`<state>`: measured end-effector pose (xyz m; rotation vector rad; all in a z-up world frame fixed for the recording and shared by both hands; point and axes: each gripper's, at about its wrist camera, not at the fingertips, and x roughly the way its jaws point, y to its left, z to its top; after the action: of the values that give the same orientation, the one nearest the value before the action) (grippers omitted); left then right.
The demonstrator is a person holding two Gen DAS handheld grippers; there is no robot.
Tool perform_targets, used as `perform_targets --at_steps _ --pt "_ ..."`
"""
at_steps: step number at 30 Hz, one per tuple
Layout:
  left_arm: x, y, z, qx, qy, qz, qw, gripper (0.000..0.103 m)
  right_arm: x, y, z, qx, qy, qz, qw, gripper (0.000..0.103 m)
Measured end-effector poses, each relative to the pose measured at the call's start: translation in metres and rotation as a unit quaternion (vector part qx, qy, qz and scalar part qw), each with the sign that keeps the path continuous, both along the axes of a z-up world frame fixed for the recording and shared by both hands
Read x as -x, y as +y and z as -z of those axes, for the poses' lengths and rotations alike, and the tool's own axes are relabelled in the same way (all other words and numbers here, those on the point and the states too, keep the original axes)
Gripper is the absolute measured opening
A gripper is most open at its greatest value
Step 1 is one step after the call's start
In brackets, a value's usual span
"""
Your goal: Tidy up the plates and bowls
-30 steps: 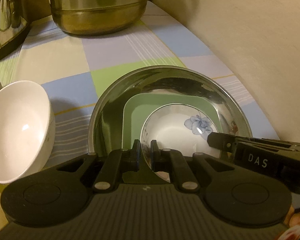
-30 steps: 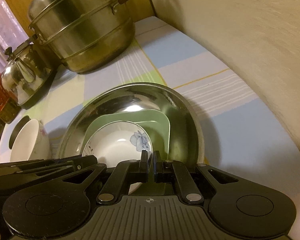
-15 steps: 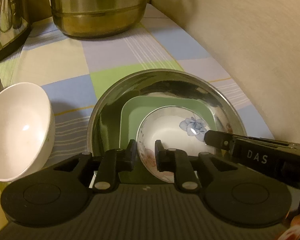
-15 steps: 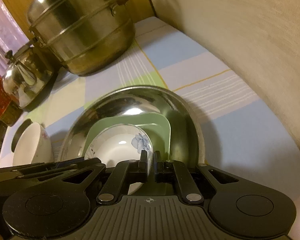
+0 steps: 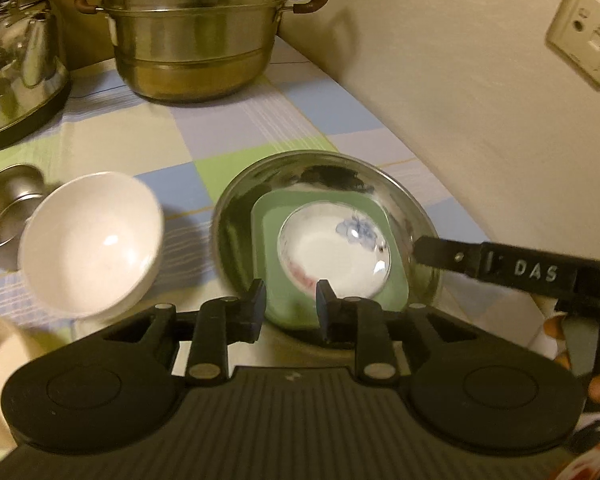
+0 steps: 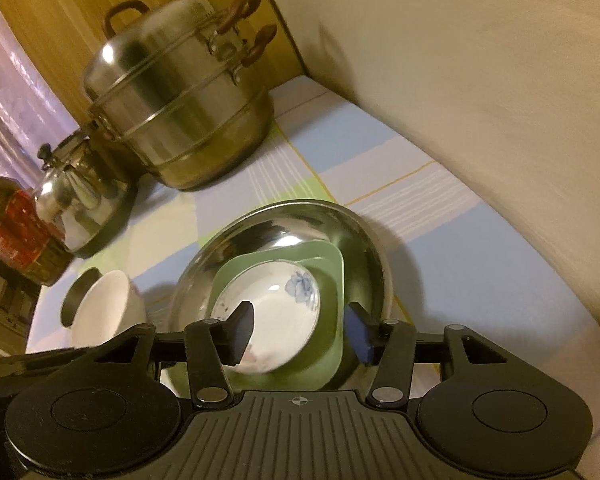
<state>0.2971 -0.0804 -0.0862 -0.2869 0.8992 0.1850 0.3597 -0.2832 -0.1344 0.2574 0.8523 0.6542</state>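
A white bowl with a blue flower (image 5: 332, 256) (image 6: 276, 308) lies in a green square plate (image 5: 268, 240) (image 6: 324, 360), which lies in a large steel bowl (image 5: 260, 176) (image 6: 292, 216). My left gripper (image 5: 290, 304) hangs above the plate's near edge. Its jaws are opening and nothing is between the pads. My right gripper (image 6: 300, 332) is over the stack's near side, its jaws opening wide. The flowered bowl shows between its fingers, but the pads stand off it. One right finger (image 5: 440, 252) reaches over the steel bowl's right rim. A plain white bowl (image 5: 92, 240) (image 6: 104, 308) sits tilted to the left.
A tall steel steamer pot (image 5: 196, 40) (image 6: 180, 100) and a kettle (image 5: 16, 72) (image 6: 76, 196) stand at the back of the checked cloth. A small steel cup (image 5: 8, 204) is left of the white bowl. An oil bottle (image 6: 16, 236) stands far left. The wall runs close on the right.
Both grippers were shut on the flowered bowl's near rim; now both have opened, let go, and drawn back and up. The bowl stays in the green plate.
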Motion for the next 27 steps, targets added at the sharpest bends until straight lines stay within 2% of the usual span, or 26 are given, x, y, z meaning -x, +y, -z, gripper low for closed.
perform_targets --at_steps 2,4,7,17,27 --pt "0.015 0.003 -0.005 -0.003 0.000 0.004 1.0000 0.024 0.013 -0.003 -0.006 0.001 -0.001 0.004 1.000 0.055" --pt "0.031 0.008 -0.010 -0.005 0.002 0.006 1.0000 0.024 0.027 -0.005 -0.011 0.003 -0.003 0.008 1.000 0.061" --pt "0.057 0.017 -0.016 -0.007 0.005 0.006 0.9999 0.024 0.050 -0.007 -0.017 0.001 -0.001 0.014 1.000 0.064" --pt "0.151 0.056 -0.038 -0.020 0.008 0.002 0.9998 0.025 0.146 0.016 -0.026 0.016 0.011 0.017 1.000 0.065" --pt "0.246 0.095 -0.043 -0.021 0.010 -0.005 0.9997 0.025 0.237 0.056 -0.031 0.028 0.009 0.017 0.999 0.065"
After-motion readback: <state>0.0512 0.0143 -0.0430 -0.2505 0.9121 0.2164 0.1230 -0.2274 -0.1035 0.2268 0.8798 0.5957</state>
